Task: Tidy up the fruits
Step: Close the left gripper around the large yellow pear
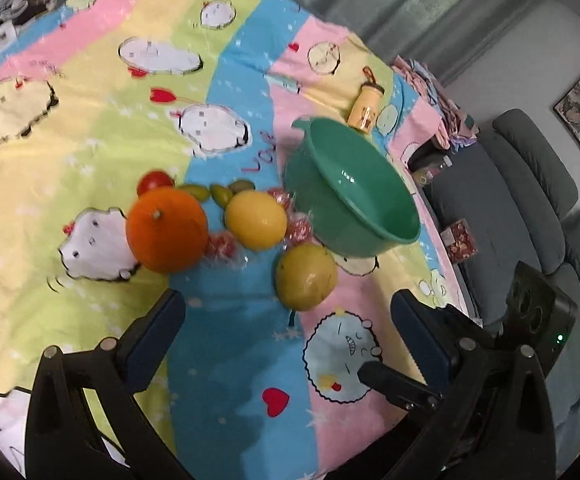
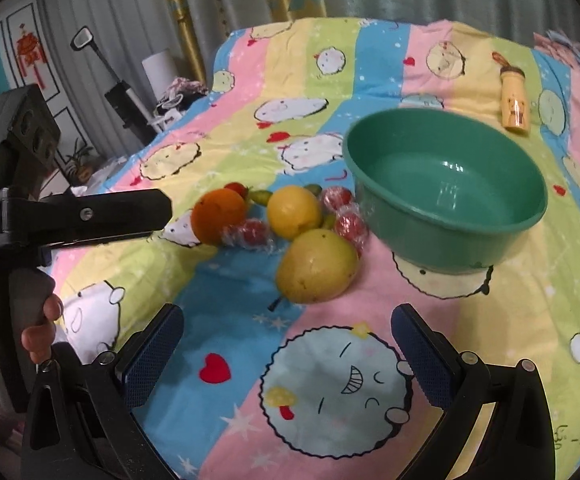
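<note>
Left wrist view: the left gripper (image 1: 286, 320) is held wide open over the bedspread (image 1: 90, 160), with nothing between its blue-padded fingers (image 1: 158, 328). Ahead of it, the fruit is seen clustered near the middle of the bed. At the left of the cluster an orange (image 1: 166, 230) rests with its stem end turned up toward the camera; behind it a red tomato (image 1: 155, 182) is partly hidden. Next come small green fruits (image 1: 220, 193) in a short row, then a round yellow lemon (image 1: 255, 220), with red wrapped fruits (image 1: 300, 228) tucked around it. A yellow-green mango (image 1: 307, 276) lies nearest the gripper, its long axis running roughly from its stem end, which points toward the gripper, away toward the green basin (image 1: 354, 188). The basin stands just right of the cluster, toward the right edge of the bed, and holds no fruit. Beyond it a small yellow bottle (image 1: 366, 106) lies on its side, its cap end pointing away.

Right wrist view: the right gripper (image 2: 288, 328) is likewise spread wide and holds nothing. The left gripper's body is seen at the left edge, gripped by a hand (image 2: 38, 328).
</note>
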Tool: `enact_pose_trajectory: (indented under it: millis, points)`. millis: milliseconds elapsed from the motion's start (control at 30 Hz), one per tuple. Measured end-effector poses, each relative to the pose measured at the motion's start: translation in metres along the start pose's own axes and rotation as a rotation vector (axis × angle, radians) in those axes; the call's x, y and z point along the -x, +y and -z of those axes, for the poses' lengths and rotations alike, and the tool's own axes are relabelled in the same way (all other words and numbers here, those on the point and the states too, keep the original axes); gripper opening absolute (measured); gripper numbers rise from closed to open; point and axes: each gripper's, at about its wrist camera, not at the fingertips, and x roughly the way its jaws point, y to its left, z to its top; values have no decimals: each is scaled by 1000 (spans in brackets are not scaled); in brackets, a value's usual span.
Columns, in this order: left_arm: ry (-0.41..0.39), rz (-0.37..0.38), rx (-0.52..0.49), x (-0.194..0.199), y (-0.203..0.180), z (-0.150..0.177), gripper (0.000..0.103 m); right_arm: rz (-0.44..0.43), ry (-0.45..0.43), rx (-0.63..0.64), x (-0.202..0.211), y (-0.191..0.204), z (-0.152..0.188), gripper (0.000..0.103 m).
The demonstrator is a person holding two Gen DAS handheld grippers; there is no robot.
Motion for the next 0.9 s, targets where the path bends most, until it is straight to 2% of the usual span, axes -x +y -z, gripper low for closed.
enact_pose_trajectory:
  millis: [133,200,300,433,533,567,667,800,900]
  points:
    - [5,24,-81,-6,-12,5,103,-3,7,-7,-9,-9,4,103]
    - [44,-9,-141,-19,-15,7,103,-11,13,-4,-14,-11,7,103]
    - [138,-10,-219,-37,-24,13,103,-20,15,9,-22,-14,9,103]
    - [172,39,-208,-49,-26,13,103,-32,29,-9,-33,-21,10,103]
    - [144,-68,-243,-61,-29,10,103,-70,29,-43,-40,-27,9,103]
    - [139,-81,-238,-62,-29,10,103,-81,28,-51,-43,-29,9,103]
    - [139,-50,-186,-75,-21,1,101,-100,24,-64,-48,-32,8,103]
    - [144,-25,-210,-85,-28,-2,85,-129,4,-93,-53,-38,5,101]
    - [145,-10,-233,-91,-34,-3,79,-143,0,-101,-57,-40,3,98]
